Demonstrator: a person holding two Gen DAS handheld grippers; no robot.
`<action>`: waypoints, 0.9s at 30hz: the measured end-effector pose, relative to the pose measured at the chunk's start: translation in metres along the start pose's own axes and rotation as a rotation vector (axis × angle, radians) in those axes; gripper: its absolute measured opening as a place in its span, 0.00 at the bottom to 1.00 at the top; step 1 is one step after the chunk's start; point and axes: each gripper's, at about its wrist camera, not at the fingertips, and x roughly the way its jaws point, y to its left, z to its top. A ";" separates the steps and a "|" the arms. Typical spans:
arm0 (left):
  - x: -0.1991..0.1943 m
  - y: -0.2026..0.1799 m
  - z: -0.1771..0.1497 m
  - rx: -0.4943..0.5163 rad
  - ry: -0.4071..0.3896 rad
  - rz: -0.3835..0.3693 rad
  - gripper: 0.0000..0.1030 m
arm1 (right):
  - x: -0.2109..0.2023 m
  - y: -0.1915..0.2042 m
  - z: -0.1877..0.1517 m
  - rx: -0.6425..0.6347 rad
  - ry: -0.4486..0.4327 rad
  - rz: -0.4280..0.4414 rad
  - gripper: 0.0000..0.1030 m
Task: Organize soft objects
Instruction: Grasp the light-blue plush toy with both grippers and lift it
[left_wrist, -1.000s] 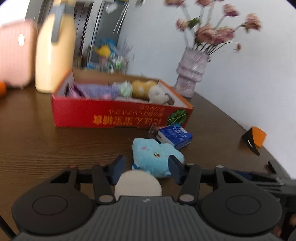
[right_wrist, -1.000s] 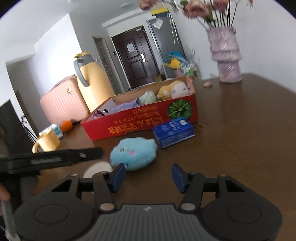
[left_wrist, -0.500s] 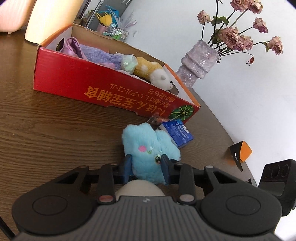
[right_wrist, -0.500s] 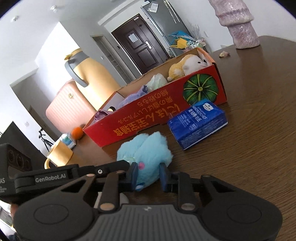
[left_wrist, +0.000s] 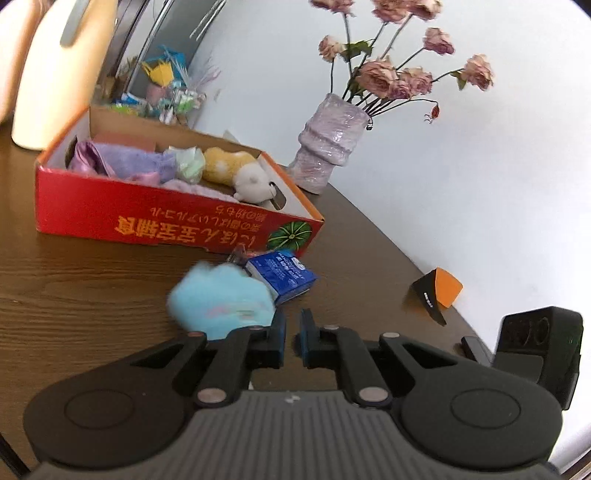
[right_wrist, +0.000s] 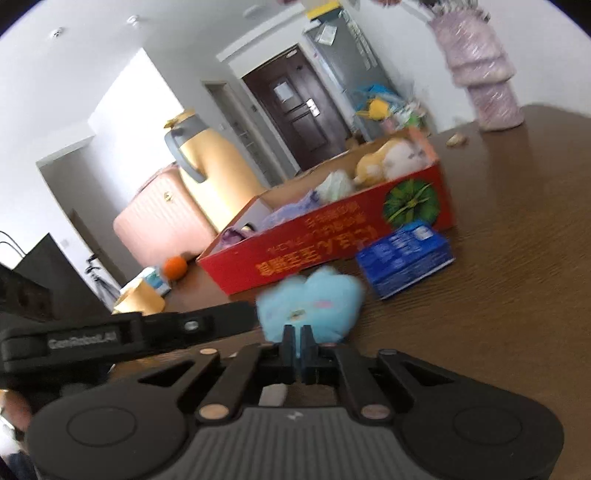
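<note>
A light blue plush toy (right_wrist: 310, 306) is pinched at its near edge by my right gripper (right_wrist: 296, 341), whose fingers are shut on it. In the left wrist view the same toy (left_wrist: 221, 299) sits blurred just left of my left gripper (left_wrist: 291, 328), which is shut with nothing between its fingers. The red cardboard box (left_wrist: 166, 229) behind holds purple cloth (left_wrist: 125, 164), a green soft item and a yellow-white plush (left_wrist: 236, 173). The box also shows in the right wrist view (right_wrist: 332, 243).
A blue carton (left_wrist: 282, 278) lies by the box's corner on the brown wooden table (left_wrist: 74, 288). A pale purple vase (left_wrist: 328, 147) with dried roses stands behind. An orange-black wedge (left_wrist: 437, 293) lies right. A yellow jug (right_wrist: 210, 162), pink suitcase, orange fruit (right_wrist: 174, 267) stand left.
My left gripper has let go of the blue plush and shifted right, shut and empty. My right gripper has closed tighter on the plush and holds it alone.
</note>
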 end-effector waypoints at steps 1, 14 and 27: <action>-0.004 0.000 0.000 0.001 -0.012 0.034 0.10 | -0.006 -0.002 0.000 0.017 -0.014 -0.023 0.13; 0.040 0.082 0.028 -0.251 0.044 0.112 0.43 | 0.061 -0.019 0.024 0.188 0.055 -0.003 0.43; 0.021 0.070 0.025 -0.269 -0.001 0.017 0.27 | 0.045 -0.005 0.026 0.184 0.012 0.021 0.24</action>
